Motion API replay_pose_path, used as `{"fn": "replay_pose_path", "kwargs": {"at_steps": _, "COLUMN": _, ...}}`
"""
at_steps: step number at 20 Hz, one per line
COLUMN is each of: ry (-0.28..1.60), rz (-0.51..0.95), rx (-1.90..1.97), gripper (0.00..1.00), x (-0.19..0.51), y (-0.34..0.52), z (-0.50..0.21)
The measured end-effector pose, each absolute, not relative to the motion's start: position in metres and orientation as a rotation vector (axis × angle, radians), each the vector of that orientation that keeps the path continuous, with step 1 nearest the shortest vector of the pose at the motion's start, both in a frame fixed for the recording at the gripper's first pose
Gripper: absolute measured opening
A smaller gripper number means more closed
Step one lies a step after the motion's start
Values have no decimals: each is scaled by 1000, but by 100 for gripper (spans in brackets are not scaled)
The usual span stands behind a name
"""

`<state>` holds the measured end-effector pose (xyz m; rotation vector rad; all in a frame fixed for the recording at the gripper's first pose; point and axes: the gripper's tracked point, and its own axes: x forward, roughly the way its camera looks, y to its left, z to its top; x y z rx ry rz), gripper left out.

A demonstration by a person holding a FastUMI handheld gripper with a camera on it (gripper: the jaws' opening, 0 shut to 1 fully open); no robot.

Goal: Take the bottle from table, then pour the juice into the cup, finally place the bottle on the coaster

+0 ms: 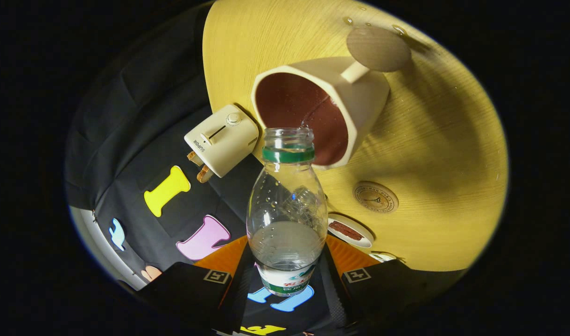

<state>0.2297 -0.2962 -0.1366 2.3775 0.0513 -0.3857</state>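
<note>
The pour is under way. The gripper [287, 280] holds the bottle [287, 219] between its two fingers, pinching it low on the body near the label, so the jaws are pressed onto the bottle from either side. The view is rolled hard over, which fits a bottle tipped well towards the cup [320, 114].

Taking the cup as the landmark: the bottle's open mouth sits right at the cup's near rim, and a thin stream runs from it onto the cup's dark inner wall. The round wooden coaster [378, 49] lies just beyond the cup, close to its handle, with a few droplets on the table [443, 154] past it. A small toaster [221, 140] stands just beside the cup on the booth-wall side, and a small dish [349, 230] and a round stamped disc [375, 197] lie on the near side of the cup, closer to the fingers.

To do this step well, I judge the mouth should stay inside the rim's outline and the tilt should grow slowly, since roughly a third of the liquid seems to remain, though the fisheye curve makes that level hard to read. The grip must hold firm as weight shifts. Levelling off before drawing away should keep drips off the table.
</note>
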Motion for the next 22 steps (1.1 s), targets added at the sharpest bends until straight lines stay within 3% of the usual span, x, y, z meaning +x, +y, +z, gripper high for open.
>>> {"fn": "replay_pose_path", "kwargs": {"at_steps": 15, "ry": 5, "rz": -376, "rx": 2411, "gripper": 73, "x": 230, "y": -296, "z": -130}}
{"fn": "replay_pose_path", "kwargs": {"at_steps": 22, "ry": 55, "rz": -372, "rx": 2224, "gripper": 73, "x": 218, "y": -282, "z": -132}}
